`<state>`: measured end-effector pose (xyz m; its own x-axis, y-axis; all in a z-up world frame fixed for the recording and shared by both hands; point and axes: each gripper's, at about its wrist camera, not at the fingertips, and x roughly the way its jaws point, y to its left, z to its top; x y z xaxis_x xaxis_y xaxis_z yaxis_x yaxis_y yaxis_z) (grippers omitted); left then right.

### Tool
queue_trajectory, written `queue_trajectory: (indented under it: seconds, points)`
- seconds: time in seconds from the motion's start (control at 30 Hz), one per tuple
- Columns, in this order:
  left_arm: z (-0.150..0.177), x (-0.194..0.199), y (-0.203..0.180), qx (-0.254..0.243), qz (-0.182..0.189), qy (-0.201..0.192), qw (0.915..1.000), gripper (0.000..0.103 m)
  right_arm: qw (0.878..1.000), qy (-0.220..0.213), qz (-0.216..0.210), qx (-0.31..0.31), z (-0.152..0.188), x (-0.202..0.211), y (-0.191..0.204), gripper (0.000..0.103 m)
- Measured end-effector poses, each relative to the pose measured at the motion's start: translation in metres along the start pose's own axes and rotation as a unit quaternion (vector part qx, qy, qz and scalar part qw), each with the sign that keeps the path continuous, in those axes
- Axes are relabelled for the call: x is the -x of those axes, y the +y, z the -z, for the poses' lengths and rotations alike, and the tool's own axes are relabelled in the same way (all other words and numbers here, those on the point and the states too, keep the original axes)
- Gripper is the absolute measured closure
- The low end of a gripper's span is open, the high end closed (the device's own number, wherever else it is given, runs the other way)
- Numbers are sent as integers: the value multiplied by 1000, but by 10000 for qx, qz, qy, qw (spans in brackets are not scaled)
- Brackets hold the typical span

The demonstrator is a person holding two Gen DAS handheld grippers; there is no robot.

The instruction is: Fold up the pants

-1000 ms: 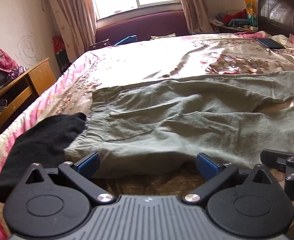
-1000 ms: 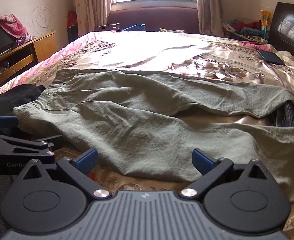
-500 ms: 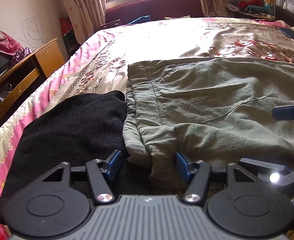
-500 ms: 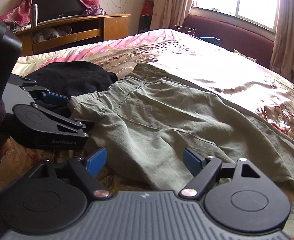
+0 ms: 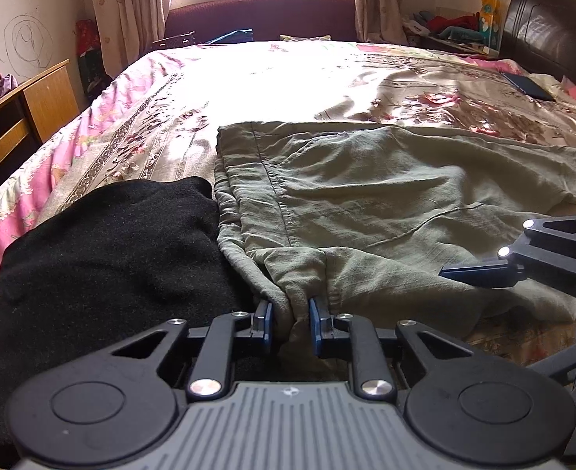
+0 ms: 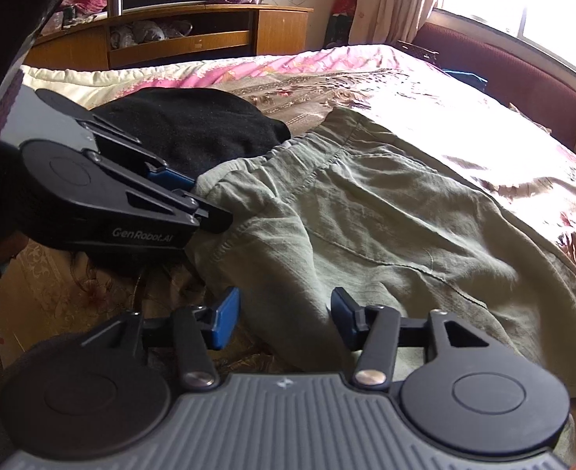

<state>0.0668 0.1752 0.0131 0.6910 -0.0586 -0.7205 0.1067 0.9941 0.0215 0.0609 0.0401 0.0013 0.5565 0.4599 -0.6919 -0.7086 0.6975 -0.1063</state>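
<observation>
Left tool [image 5: 291, 321] closing, pinching the waistband of the pants [image 5: 366, 211]; right tool [image 6: 284, 319] closing, pants between its jaws, pads apart.

A big bed [image 5: 272, 90] has a shiny cover with pink flowers. Green pants [image 5: 386, 211] lie flat on it, near the front edge. A black cloth [image 5: 104, 258] lies right beside the pants, touching the waist end. A dark flat thing [image 5: 529, 87] lies far back by the headboard.
</observation>
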Motion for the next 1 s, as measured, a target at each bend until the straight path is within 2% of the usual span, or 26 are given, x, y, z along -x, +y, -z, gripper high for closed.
queue_trajectory:
  seconds: [0.07, 0.17, 0.2, 0.23, 0.33, 0.4, 0.47, 0.57, 0.63, 0.67, 0.77, 0.83, 1.0]
  points:
    - [-2, 0, 5, 110, 83, 19, 9999, 71, 9996, -39, -61, 259, -1, -3, 9, 37]
    - [-4, 0, 9, 219, 189, 50, 9996, 73, 9971, 127, 266, 696, -3, -21, 21, 39]
    - [-5, 0, 8, 170, 187, 61, 9997, 73, 9969, 267, 293, 685, -4, -29, 21, 54]
    - [-5, 2, 8, 129, 190, 68, 9997, 74, 9976, 420, 219, 515, -5, -34, 18, 76]
    - [-5, 11, 12, 138, 281, 94, 9995, 75, 9990, 431, -117, -75, -12, -25, 5, 93]
    - [-6, 21, 18, 183, 329, 140, 9992, 76, 9978, 399, -401, -339, -17, -13, -1, 95]
    - [-4, 32, 21, 100, 224, 126, 9996, 75, 9972, 292, -600, -329, -22, 1, 3, 95]
    - [1, 38, 21, -222, -203, 169, 9994, 75, 9971, 338, -667, -161, -25, -2, 12, 94]
    - [4, 36, 21, -297, -410, 257, 9984, 76, 9962, 529, -657, -225, -25, -11, 13, 86]
    - [5, 37, 21, -289, -426, 281, 9983, 76, 9960, 580, -623, -264, -24, -11, 13, 86]
    - [6, 42, 21, -320, -474, 232, 9981, 75, 9972, 440, -560, -209, -20, 3, 17, 81]
    - [4, 45, 19, -372, -550, 176, 9976, 75, 9977, 371, -518, -214, -19, 10, 15, 73]
    - [-4, 54, 8, -445, -534, 7, 9976, 75, 9983, 328, -377, -304, -17, 18, 10, 73]
